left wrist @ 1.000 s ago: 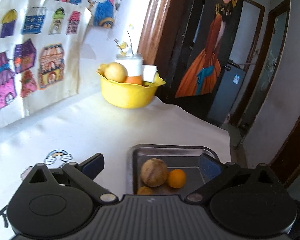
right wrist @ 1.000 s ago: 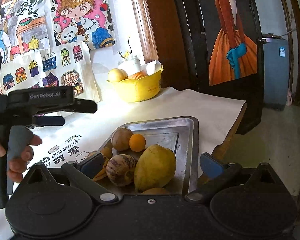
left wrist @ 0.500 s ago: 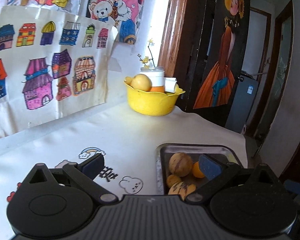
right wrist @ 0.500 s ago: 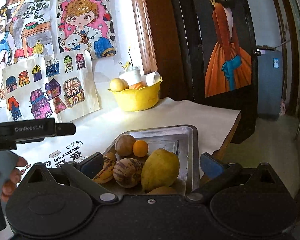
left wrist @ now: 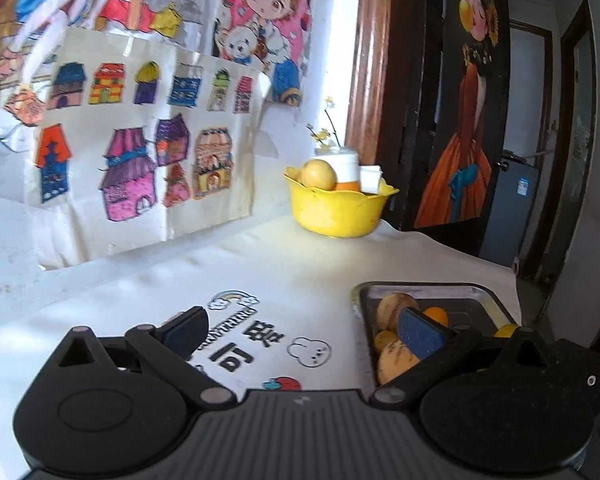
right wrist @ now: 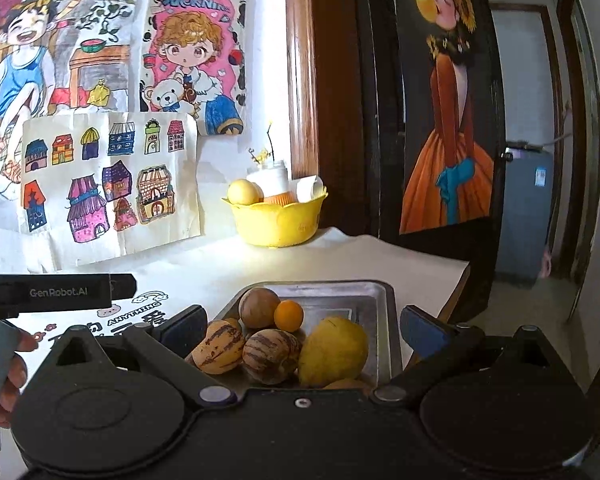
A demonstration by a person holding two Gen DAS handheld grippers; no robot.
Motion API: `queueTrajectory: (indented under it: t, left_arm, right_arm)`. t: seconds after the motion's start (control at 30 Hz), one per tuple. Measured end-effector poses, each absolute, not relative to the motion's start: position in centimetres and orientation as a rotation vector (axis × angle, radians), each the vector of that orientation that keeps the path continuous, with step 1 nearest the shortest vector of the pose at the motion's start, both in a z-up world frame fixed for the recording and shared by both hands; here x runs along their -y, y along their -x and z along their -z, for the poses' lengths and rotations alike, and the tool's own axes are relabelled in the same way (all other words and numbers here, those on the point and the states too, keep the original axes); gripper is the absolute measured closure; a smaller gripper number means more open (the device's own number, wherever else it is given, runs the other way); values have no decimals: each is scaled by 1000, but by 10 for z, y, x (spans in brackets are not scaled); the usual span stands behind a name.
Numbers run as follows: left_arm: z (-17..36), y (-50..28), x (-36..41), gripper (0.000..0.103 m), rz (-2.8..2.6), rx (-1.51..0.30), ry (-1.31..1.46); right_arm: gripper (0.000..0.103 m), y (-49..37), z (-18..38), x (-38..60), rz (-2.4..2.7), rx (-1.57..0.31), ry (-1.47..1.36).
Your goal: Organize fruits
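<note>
A metal tray on the white tablecloth holds several fruits: a yellow mango, two striped melons, a brown round fruit and a small orange. My right gripper is open and empty, just in front of the tray. My left gripper is open and empty, over the cloth left of the tray; its body also shows in the right wrist view. A yellow bowl at the back holds a pale round fruit.
The yellow bowl also holds a white jar with a twig. Children's drawings lean on the wall behind the table. The table's right edge drops off by a dark door with a painted figure.
My left gripper has swung left and back, from over the tray to the printed cloth beside it. My right gripper has drawn back slightly; the fruits have not moved.
</note>
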State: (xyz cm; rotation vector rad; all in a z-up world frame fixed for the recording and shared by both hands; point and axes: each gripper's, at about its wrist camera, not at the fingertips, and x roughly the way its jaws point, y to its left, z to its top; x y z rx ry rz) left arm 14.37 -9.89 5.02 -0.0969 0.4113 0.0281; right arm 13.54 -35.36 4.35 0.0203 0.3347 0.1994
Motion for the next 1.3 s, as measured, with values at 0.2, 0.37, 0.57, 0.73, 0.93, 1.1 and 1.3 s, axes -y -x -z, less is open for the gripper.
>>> queueTrajectory:
  t: [0.2,0.37,0.57,0.73,0.93,1.1,1.3]
  left_arm:
    - [-48,-128,89,0,-39,-377,98]
    - [-49,-119,81,0,-39,-357,109]
    - [-48,-108,71,0,-43,-348,99]
    - [-48,-97,63,0,-27,-341,107]
    - [-48,-86,56,0,-22,-338,106]
    - [-50,-74,46,0,-31,-327,111]
    - [-51,-61,36,0,-50,-306,115]
  right_arm:
    - [1,-121,-46,340,-141,-303,8]
    - [1,-110,-50,331,-108,-274,31]
    - [1,-100,-55,326,-76,-260,18]
    - [1,-91,-57,320,-73,-259,24]
    - [1,-80,-58,310,-78,-250,30]
    - [1,-69,-58,302,-80,-240,40]
    - [1,-57,-57,295,-80,-222,26]
